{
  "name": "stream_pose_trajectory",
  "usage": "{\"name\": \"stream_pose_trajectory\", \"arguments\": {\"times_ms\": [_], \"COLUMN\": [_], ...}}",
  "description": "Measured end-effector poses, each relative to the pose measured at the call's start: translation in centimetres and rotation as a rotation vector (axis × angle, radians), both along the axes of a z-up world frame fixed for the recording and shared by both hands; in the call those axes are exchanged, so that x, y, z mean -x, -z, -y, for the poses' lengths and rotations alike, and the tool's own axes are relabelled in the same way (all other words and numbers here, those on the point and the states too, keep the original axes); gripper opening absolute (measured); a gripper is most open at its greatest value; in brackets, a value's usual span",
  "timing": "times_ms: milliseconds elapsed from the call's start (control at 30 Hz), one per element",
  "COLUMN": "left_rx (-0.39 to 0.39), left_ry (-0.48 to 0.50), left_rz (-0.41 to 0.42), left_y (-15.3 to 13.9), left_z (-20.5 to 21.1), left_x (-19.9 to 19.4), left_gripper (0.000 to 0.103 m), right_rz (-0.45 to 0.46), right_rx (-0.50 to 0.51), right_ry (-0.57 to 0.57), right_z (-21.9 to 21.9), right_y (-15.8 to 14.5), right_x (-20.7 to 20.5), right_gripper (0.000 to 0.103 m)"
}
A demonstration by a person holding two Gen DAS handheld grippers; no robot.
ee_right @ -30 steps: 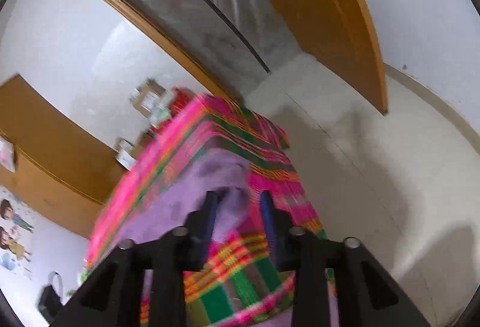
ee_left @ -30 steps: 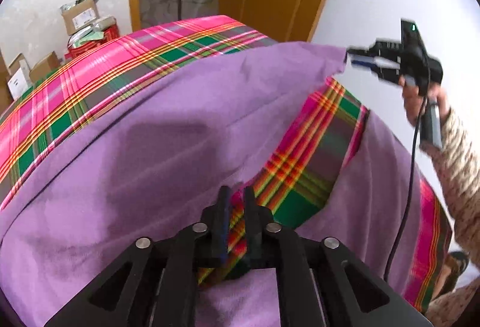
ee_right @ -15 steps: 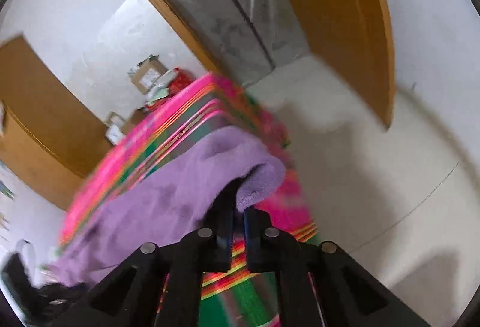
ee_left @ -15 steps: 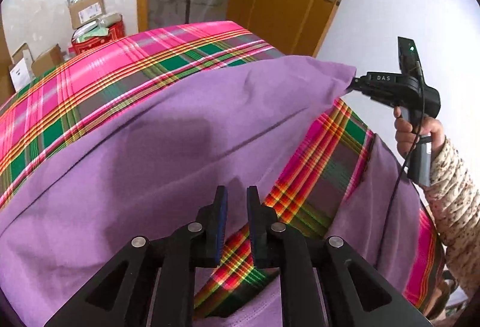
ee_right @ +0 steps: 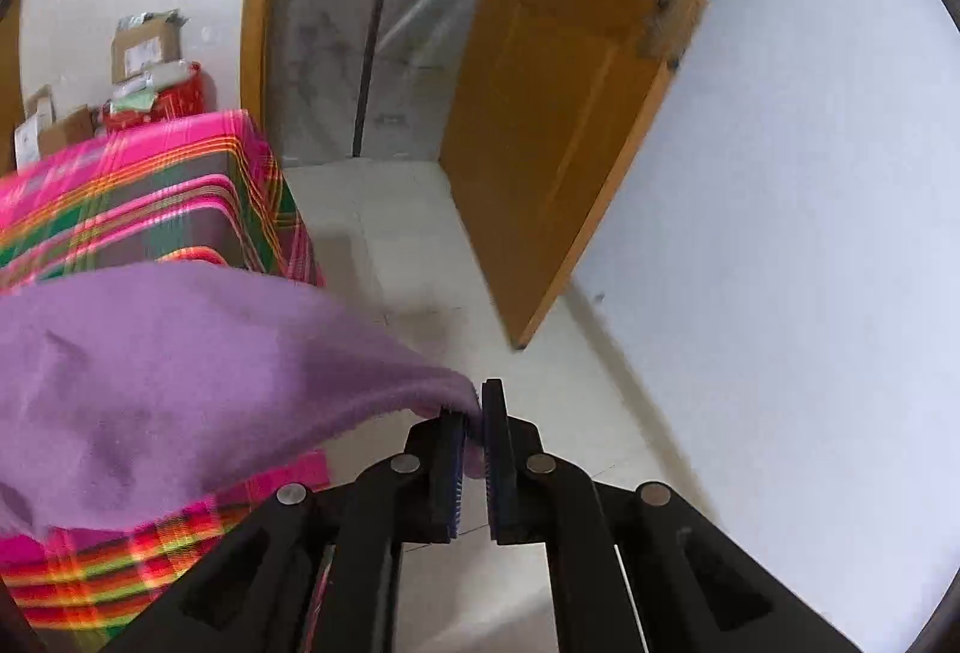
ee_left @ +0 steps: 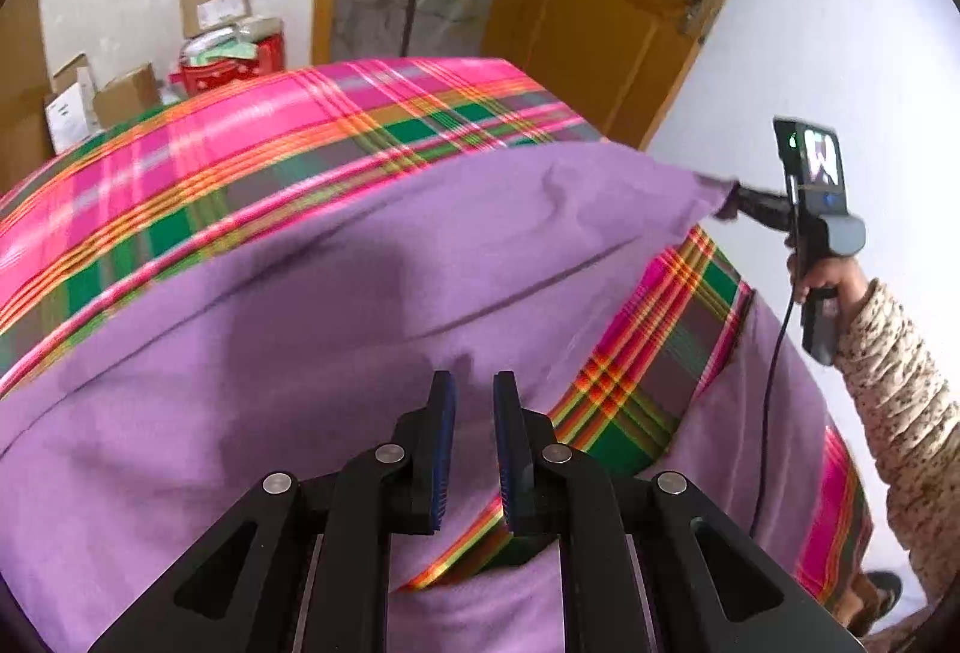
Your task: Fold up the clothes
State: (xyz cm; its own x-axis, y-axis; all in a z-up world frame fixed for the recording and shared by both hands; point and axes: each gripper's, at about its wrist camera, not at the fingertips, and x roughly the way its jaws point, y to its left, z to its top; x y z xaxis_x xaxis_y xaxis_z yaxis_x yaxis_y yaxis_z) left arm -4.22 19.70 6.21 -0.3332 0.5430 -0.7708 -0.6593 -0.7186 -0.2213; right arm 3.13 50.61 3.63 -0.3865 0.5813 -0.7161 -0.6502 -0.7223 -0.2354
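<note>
A large purple cloth (ee_left: 360,305) lies over a table with a pink-and-green plaid cover (ee_left: 300,125). My right gripper (ee_right: 474,401) is shut on one corner of the purple cloth (ee_right: 150,383) and holds it raised off the table's right edge. In the left wrist view that right gripper (ee_left: 735,194) shows at the right, held by a hand (ee_left: 822,281) in a speckled sleeve. My left gripper (ee_left: 474,395) hovers low over the near part of the cloth. Its fingers stand a narrow gap apart, and I see no fabric pinched between them.
An open wooden door (ee_right: 570,113) and a plastic-covered doorway (ee_right: 372,23) stand beyond the table. Cardboard boxes (ee_left: 210,2) and a red box (ee_left: 234,65) are stacked at the back left. Pale tiled floor (ee_right: 390,233) lies right of the table.
My right gripper went from open over the cloth corner to shut on it, then drew the corner up and out to the right. The left gripper shifted over the purple cloth, its gap unchanged.
</note>
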Motion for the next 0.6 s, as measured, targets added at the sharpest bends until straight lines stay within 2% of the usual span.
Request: {"name": "stream_pose_trajectory", "arguments": {"times_ms": [267, 400, 600], "left_rx": [0.046, 0.085, 0.121], "left_ry": [-0.187, -0.273, -0.35], "left_rz": [-0.041, -0.017, 0.014], "left_y": [-1.2, -0.2, 1.8], "left_z": [8.5, 12.5, 16.6], "left_x": [2.4, 4.1, 5.9], "left_gripper": [0.013, 0.013, 0.013], "right_rz": [-0.074, -0.147, -0.117], "right_rx": [-0.002, 0.012, 0.208], "right_ry": [-0.04, -0.188, -0.485], "right_z": [3.6, 8.0, 16.4], "right_y": [-3.4, -5.5, -4.5], "right_x": [-0.1, 0.9, 5.7], "right_gripper": [0.004, 0.004, 0.005]}}
